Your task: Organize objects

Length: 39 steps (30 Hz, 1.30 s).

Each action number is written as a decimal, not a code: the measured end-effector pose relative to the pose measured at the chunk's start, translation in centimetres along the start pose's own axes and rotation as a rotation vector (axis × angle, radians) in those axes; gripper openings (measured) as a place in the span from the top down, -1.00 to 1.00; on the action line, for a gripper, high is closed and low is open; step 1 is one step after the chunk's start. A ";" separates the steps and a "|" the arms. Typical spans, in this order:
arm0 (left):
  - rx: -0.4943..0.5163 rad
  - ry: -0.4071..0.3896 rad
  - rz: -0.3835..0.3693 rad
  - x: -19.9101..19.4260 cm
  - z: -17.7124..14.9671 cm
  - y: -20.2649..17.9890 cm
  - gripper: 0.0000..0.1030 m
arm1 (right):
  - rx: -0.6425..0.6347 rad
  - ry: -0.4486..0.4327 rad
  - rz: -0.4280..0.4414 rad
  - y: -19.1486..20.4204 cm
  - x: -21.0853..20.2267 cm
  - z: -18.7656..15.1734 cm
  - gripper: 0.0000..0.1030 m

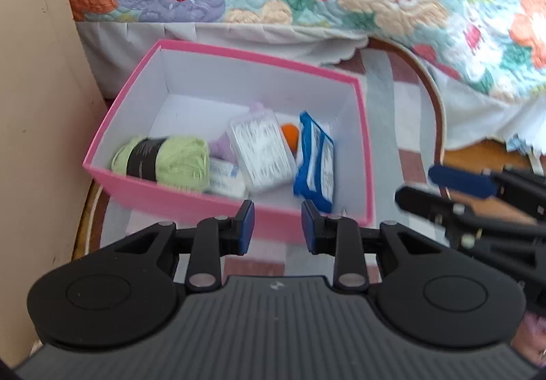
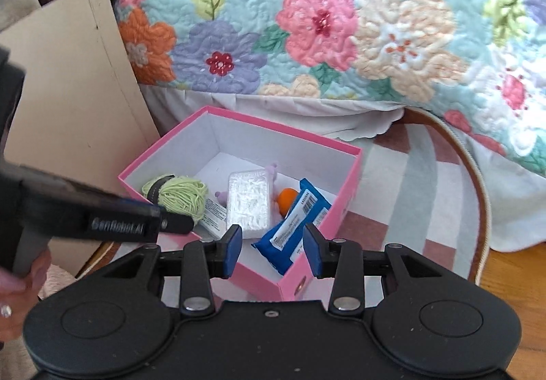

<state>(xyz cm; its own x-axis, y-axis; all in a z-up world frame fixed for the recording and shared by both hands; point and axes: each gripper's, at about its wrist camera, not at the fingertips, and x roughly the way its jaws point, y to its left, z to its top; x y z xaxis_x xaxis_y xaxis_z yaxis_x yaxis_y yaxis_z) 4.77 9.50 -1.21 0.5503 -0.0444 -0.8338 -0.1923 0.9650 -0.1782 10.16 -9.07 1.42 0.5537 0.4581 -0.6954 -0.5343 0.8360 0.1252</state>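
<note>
Pink box [image 1: 191, 199] rim beneath open left gripper [image 1: 278, 226]

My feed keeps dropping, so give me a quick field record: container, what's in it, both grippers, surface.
container: pink box, open, no lid on it
contents: green yarn ball, clear plastic case, blue packet leaning on the box's wall, orange ball, small white labelled item, something lilac, partly hidden
left gripper: open, empty
right gripper: open, empty
surface: striped rug beside floral quilt
</note>
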 end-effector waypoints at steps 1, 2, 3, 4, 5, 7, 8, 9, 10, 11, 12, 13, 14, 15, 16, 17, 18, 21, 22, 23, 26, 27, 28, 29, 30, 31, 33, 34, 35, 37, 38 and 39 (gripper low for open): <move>0.020 -0.015 0.015 -0.9 -0.3 -0.5 0.38 | -0.004 -0.003 -0.006 0.1 -0.6 -0.1 0.07; 0.038 -0.032 0.022 -1.7 -0.6 -0.9 0.32 | -0.009 -0.006 -0.012 0.2 -1.3 -0.2 0.05; 0.047 -0.037 0.019 -2.3 -0.7 -1.1 0.20 | -0.008 -0.003 -0.019 0.3 -1.9 -0.4 0.02; 0.049 -0.036 0.009 -3.0 -0.9 -1.3 0.20 | -0.004 0.003 -0.024 0.3 -2.4 -0.4 0.00; 0.049 -0.034 0.004 -3.5 -1.1 -1.5 0.20 | -0.002 0.004 -0.029 0.4 -2.9 -0.5 -0.01; 0.052 -0.032 0.000 -4.2 -1.3 -1.7 0.17 | -0.002 -0.008 -0.030 0.6 -4.1 -0.7 -0.10; 0.050 -0.028 0.000 -4.5 -1.4 -1.8 0.15 | 0.000 -0.011 -0.032 0.6 -4.6 -0.8 -0.15; 0.046 -0.025 0.002 -4.8 -1.5 -1.8 0.11 | 0.004 -0.014 -0.036 0.7 -5.0 -1.0 -0.26; 0.045 -0.024 0.000 -5.0 -1.7 -1.8 0.06 | 0.007 -0.018 -0.045 0.8 -5.5 -1.3 -0.37; 0.044 -0.020 -0.002 -5.2 -1.8 -1.9 0.03 | 0.011 -0.020 -0.061 0.9 -5.9 -1.5 -0.43; 0.042 -0.015 -0.007 -5.3 -1.9 -1.9 -0.01 | 0.015 -0.019 -0.075 0.9 -6.2 -1.8 -0.52; 0.040 -0.012 -0.010 -5.4 -2.1 -2.0 -0.06 | 0.023 -0.015 -0.085 0.9 -6.4 -2.1 -0.60; 0.037 -0.008 -0.009 -5.5 -2.3 -2.0 -0.08 | 0.037 -0.008 -0.091 0.8 -6.6 -2.4 -0.64; 0.034 -0.005 -0.006 -5.7 -2.4 -2.0 -0.12 | 0.055 -0.004 -0.097 0.6 -6.8 -2.6 -0.72; 0.032 -0.002 -0.003 -5.9 -2.5 -2.0 -0.19 | 0.076 0.000 -0.104 0.4 -7.0 -2.8 -0.76; 0.032 0.001 0.001 -6.0 -2.6 -2.0 -0.23 | 0.095 0.003 -0.108 0.2 -7.2 -3.1 -0.79; 0.030 -0.001 0.004 -6.2 -2.8 -2.0 -0.30 | 0.113 0.005 -0.109 0.0 -7.4 -3.3 -0.85; 0.032 -0.002 0.015 -6.7 -3.2 -2.0 -0.45 | 0.147 0.006 -0.132 -0.1 -8.0 -4.0 -0.93; 0.034 -0.004 0.016 -6.9 -3.3 -2.0 -0.53 | 0.151 0.009 -0.148 -0.1 -8.2 -4.2 -0.94; 0.040 -0.006 0.017 -7.0 -3.4 -2.1 -0.55 | 0.148 0.013 -0.162 -0.1 -8.4 -4.3 -0.94; 0.058 -0.011 0.028 -7.4 -3.6 -2.4 -0.69 | 0.141 0.011 -0.189 -0.1 -9.1 -4.5 -0.94; 0.058 -0.015 0.033 -7.5 -3.7 -2.4 -0.76 | 0.148 0.009 -0.194 -0.2 -9.3 -4.6 -0.94; 0.057 -0.016 0.039 -7.5 -3.8 -2.4 -0.84 | 0.157 0.008 -0.197 -0.4 -9.6 -4.6 -0.95; 0.057 -0.015 0.043 -7.5 -3.8 -2.4 -0.86 | 0.170 0.015 -0.208 -0.5 -9.7 -4.6 -0.95; 0.057 -0.015 0.046 -7.4 -3.8 -2.4 -0.86 | 0.183 0.030 -0.228 -0.6 -9.8 -4.6 -0.95; 0.054 -0.013 0.049 -7.4 -3.9 -2.3 -0.88 | 0.194 0.043 -0.251 -0.8 -9.9 -4.6 -0.95; 0.047 -0.010 0.054 -7.2 -4.0 -2.1 -0.94 | 0.208 0.052 -0.283 -1.2 -10.0 -4.8 -0.95; 0.044 -0.010 0.059 -7.2 -4.1 -2.0 -0.96 | 0.213 0.052 -0.291 -1.3 -10.1 -5.0 -0.95; 0.042 -0.009 0.066 -7.1 -4.1 -1.9 -0.97 | 0.218 0.052 -0.292 -1.3 -10.1 -5.1 -0.95; 0.046 -0.006 0.083 -6.9 -4.2 -1.8 -0.98 | 0.230 0.058 -0.284 -1.5 -10.2 -5.3 -0.95; 0.050 -0.003 0.090 -6.8 -4.3 -1.8 -0.99 | 0.236 0.062 -0.283 -1.5 -10.3 -5.3 -0.95; 0.053 0.000 0.098 -6.7 -4.3 -1.7 -1.00 | 0.241 0.066 -0.286 -1.5 -10.3 -5.4 -0.95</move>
<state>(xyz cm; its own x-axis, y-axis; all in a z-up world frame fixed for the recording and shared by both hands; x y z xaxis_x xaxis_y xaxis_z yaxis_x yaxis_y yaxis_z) -2.09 7.02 2.43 0.5310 0.0506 -0.8459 -0.2020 0.9770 -0.0683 1.80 -16.71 4.56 0.6121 0.1823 -0.7695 -0.1942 0.9779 0.0772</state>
